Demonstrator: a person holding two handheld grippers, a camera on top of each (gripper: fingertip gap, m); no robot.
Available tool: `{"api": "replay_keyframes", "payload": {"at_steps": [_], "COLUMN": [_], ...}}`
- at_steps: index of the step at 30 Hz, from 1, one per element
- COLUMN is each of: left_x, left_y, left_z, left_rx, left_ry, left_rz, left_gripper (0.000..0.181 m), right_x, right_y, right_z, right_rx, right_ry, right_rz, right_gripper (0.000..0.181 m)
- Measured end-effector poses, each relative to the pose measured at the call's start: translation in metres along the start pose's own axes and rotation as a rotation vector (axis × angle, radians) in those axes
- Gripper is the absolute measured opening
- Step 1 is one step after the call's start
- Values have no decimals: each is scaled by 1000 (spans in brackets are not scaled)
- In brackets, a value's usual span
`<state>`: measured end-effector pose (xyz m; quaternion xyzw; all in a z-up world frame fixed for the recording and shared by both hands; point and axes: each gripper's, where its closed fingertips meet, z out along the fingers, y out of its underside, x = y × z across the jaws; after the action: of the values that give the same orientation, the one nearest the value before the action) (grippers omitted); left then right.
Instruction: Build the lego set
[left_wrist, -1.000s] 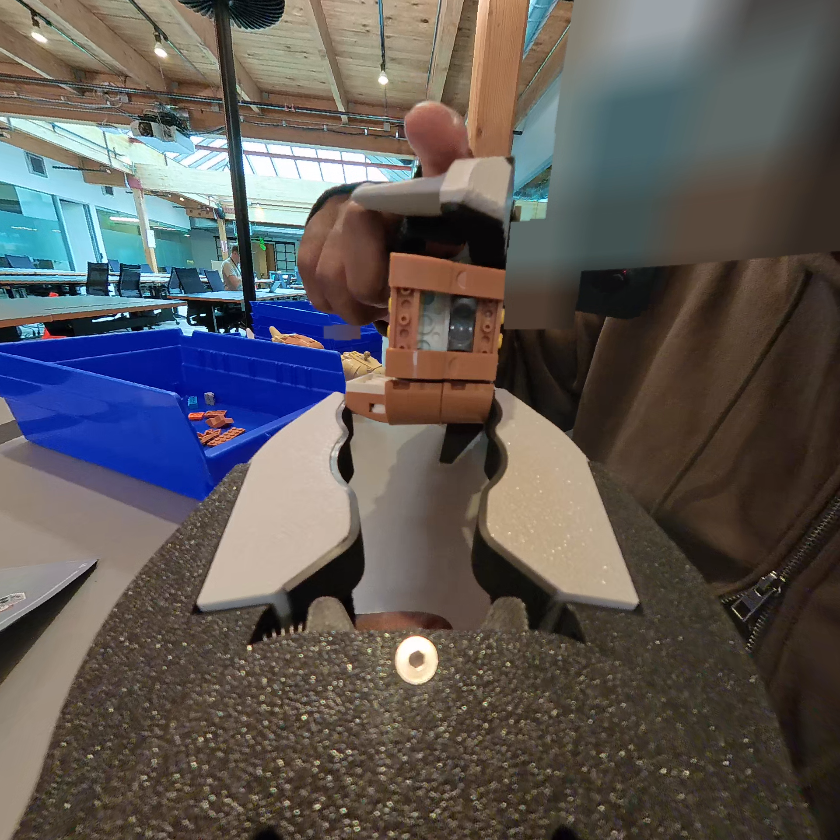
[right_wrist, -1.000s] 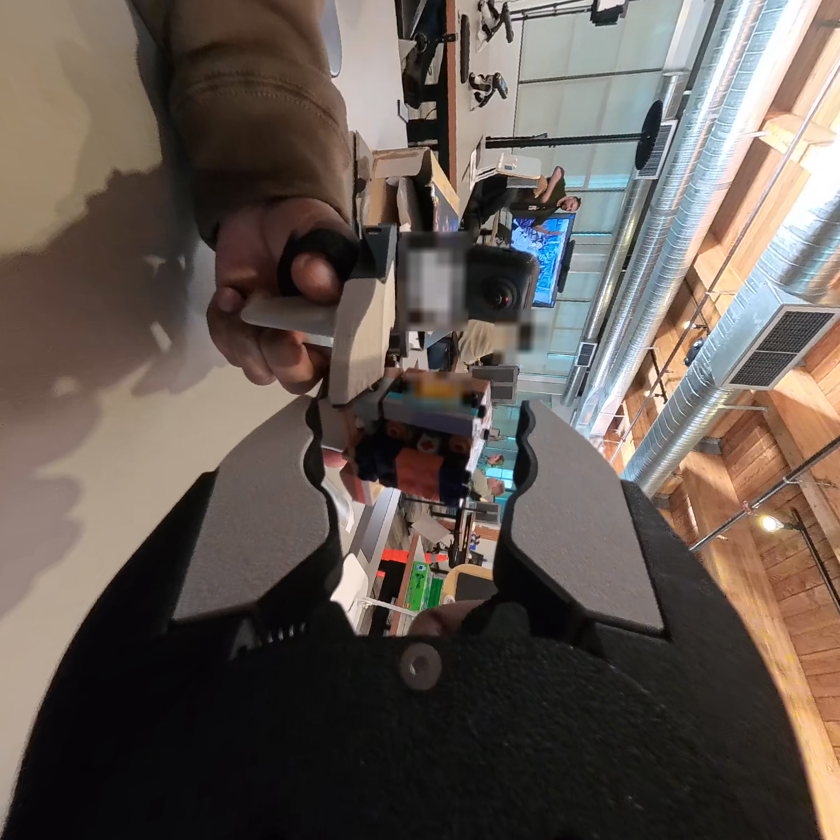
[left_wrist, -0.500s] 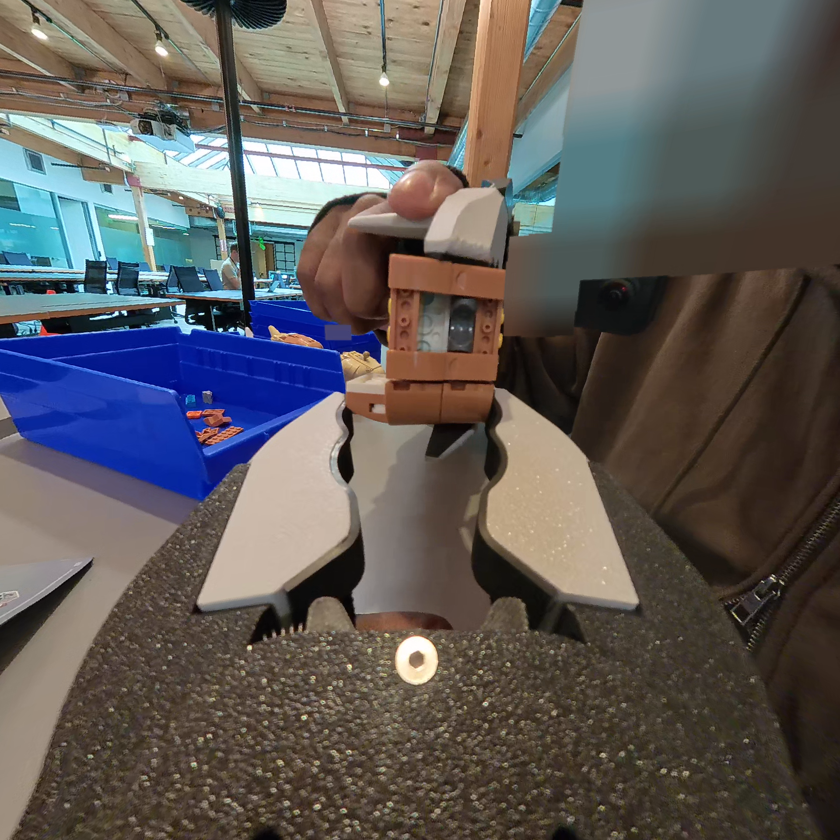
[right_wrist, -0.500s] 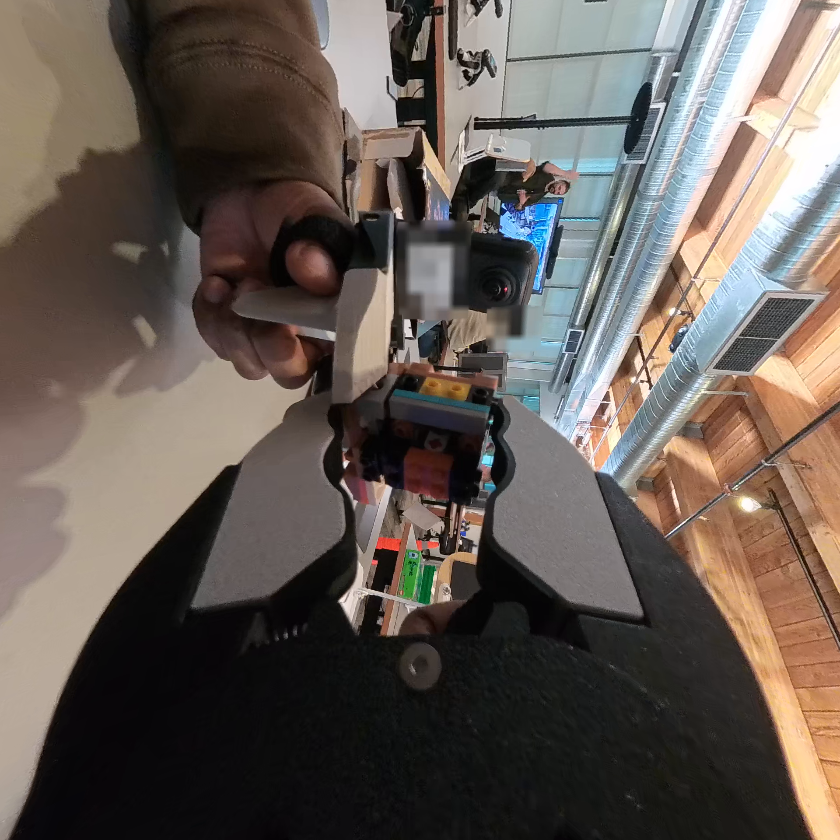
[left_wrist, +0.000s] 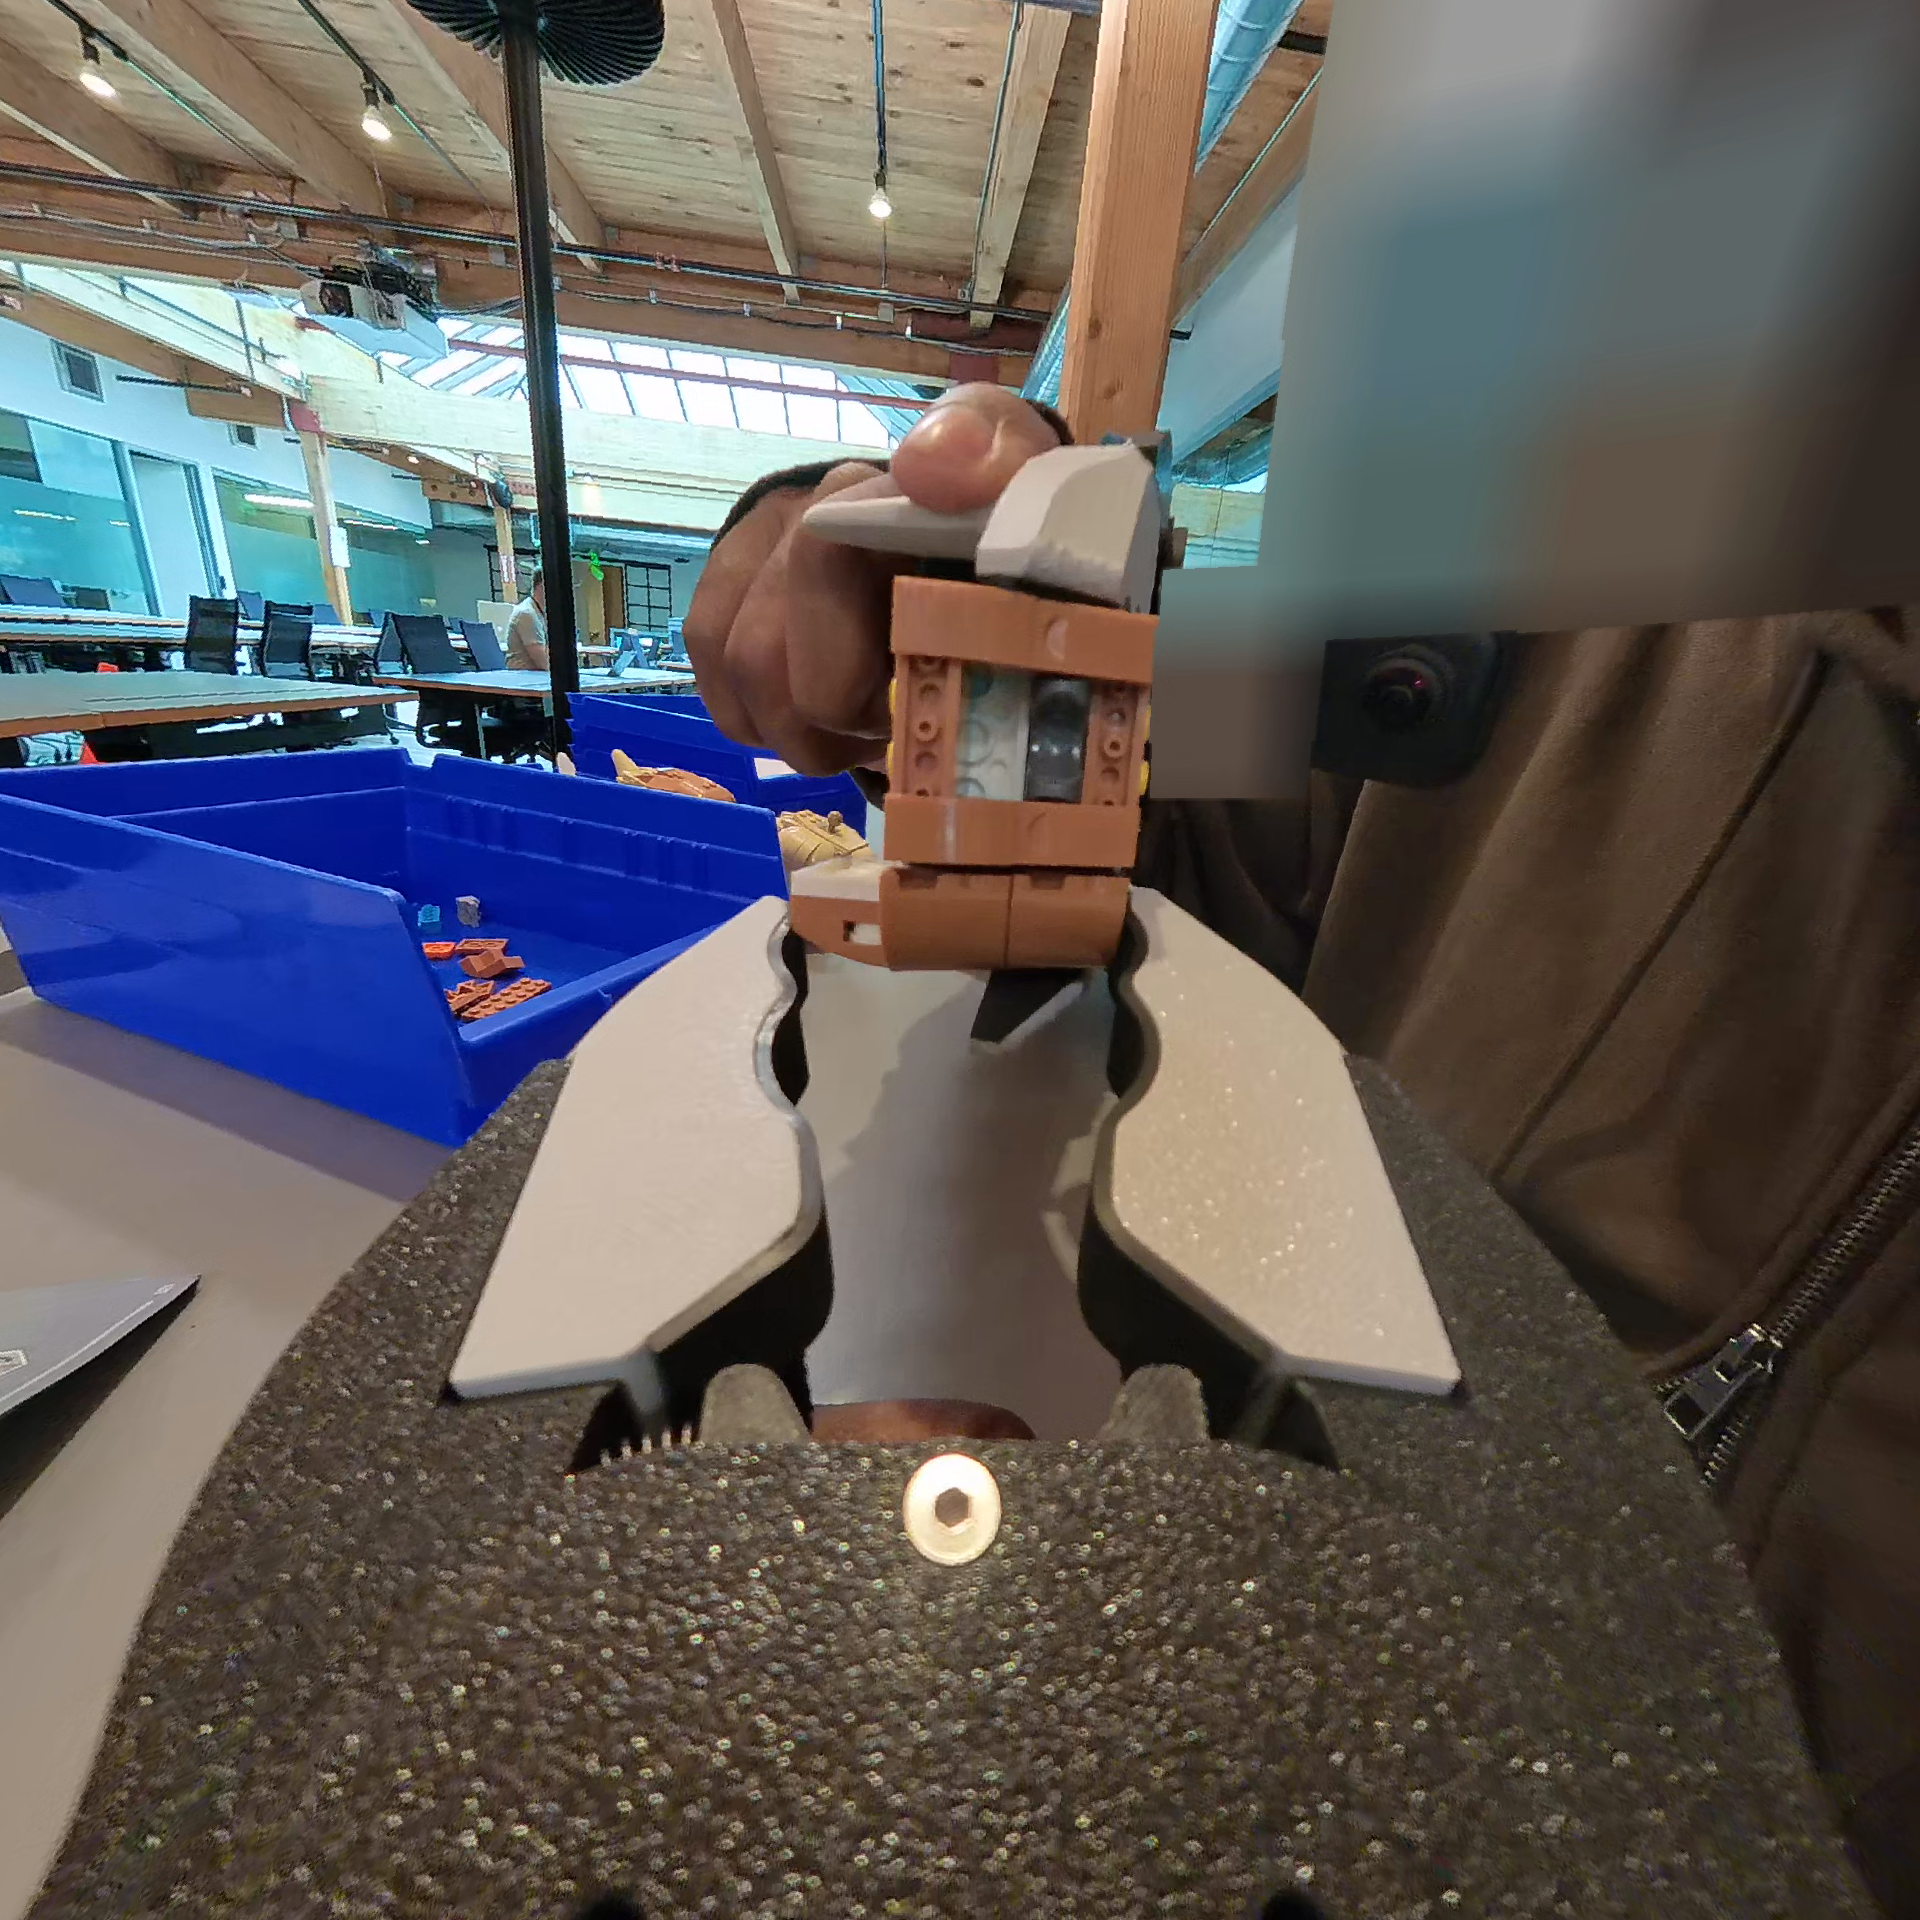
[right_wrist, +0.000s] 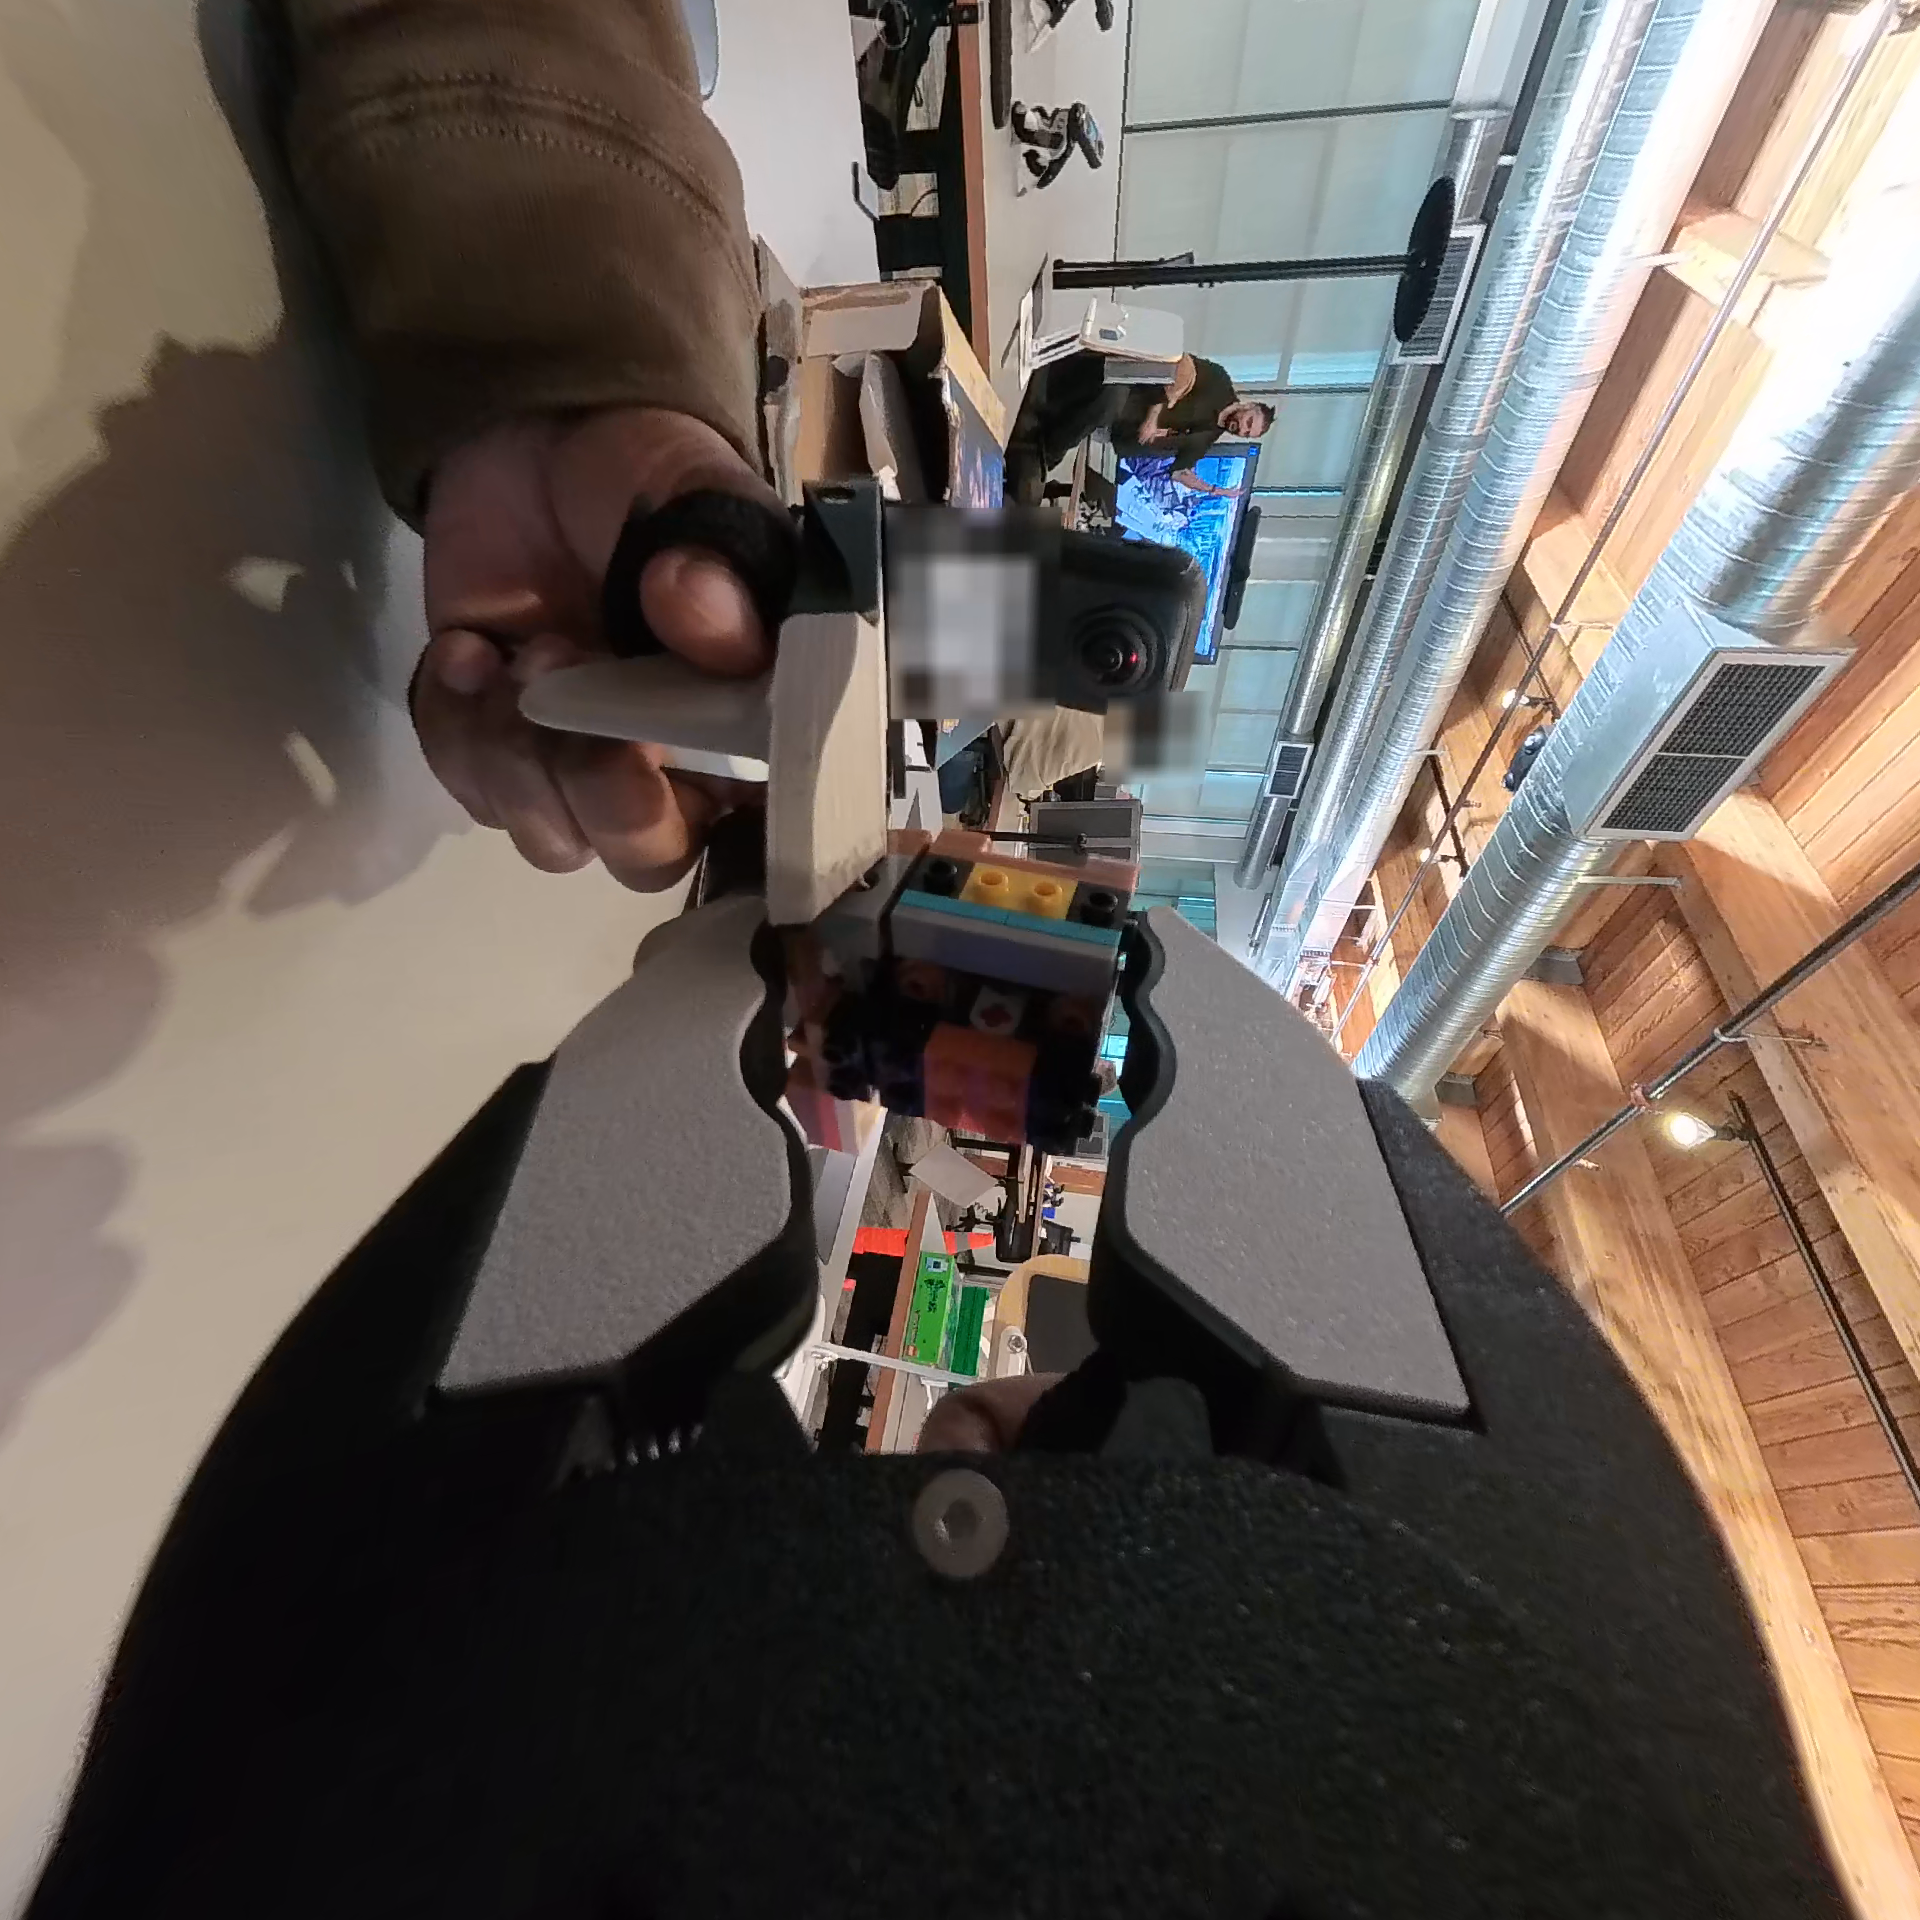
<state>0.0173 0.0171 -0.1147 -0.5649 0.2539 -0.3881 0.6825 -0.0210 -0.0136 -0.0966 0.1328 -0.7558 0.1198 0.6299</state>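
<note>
gripping lego model (left_wrist: 1013, 790) together: left claw (left_wrist: 956, 935), right claw (right_wrist: 945, 997).

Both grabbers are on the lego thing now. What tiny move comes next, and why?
Probably squeeze the two grippers gently together. The left gripper clamps the brown model at its base, and the right gripper closes on its sides, so a light press would likely seat any loose bricks.
</note>
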Motion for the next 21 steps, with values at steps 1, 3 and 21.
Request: {"api": "replay_keyframes", "payload": {"at_steps": [1,3,21], "left_x": [0,0,-2], "left_y": [0,0,-2], "left_z": [0,0,-2], "left_rx": [1,2,9], "left_ry": [0,-1,-12], "left_rz": [-1,0,1], "left_gripper": [57,57,57], "right_x": [0,0,1], "right_y": [0,0,3], "right_z": [0,0,-2], "right_rx": [0,-1,-21], "right_ry": [-2,-4,20], "right_rz": [-1,-2,9], "right_gripper": [62,62,59]}}
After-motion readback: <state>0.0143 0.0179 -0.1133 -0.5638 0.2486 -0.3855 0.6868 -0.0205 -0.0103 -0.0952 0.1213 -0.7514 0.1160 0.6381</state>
